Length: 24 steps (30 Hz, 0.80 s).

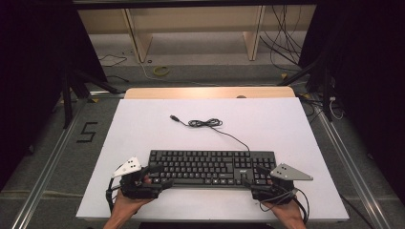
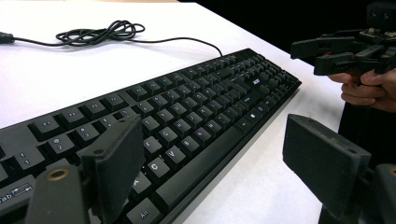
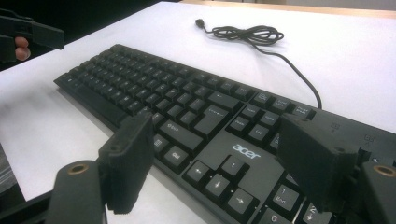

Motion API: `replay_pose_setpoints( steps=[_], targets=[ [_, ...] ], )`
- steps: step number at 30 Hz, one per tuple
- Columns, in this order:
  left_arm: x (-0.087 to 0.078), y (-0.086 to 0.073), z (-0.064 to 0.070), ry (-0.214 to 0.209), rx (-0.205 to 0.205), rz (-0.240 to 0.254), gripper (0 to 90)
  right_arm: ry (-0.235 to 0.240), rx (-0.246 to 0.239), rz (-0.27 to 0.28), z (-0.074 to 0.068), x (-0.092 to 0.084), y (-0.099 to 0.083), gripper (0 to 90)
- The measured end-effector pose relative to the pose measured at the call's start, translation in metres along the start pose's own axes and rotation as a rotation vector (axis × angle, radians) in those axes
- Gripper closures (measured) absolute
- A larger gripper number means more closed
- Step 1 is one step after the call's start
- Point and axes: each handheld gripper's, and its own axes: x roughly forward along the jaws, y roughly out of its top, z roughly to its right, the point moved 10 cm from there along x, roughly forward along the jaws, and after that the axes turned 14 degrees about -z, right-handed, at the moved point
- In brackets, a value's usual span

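The left gripper point(image 1: 155, 175) is held at the left end of the flat black plastic keyboard point(image 1: 210, 167). Its jaws are spread wide over the front corner of the keyboard, and nothing is gripped. The keyboard is laid across the near part of the white table top point(image 1: 143, 124). Behind the keyboard, its thin black cable point(image 1: 205, 123) is bunched in a loose coil. The right gripper point(image 1: 252, 175) is held at the right end of the keyboard, jaws also wide apart and empty.

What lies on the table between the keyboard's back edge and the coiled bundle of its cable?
Only bare white table and the single cable strand running from the keyboard to the coiled bundle; the high view shows it best.
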Motion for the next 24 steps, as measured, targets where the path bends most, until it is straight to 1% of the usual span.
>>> replay_pose_setpoints(
  steps=[24],
  targets=[
    [0.0000, 0.0002, -0.0003, -0.002, 0.000, -0.003, 20.6, 0.010, 0.001, -0.001, -0.0032, 0.0010, 0.0026, 28.9]
  ],
)
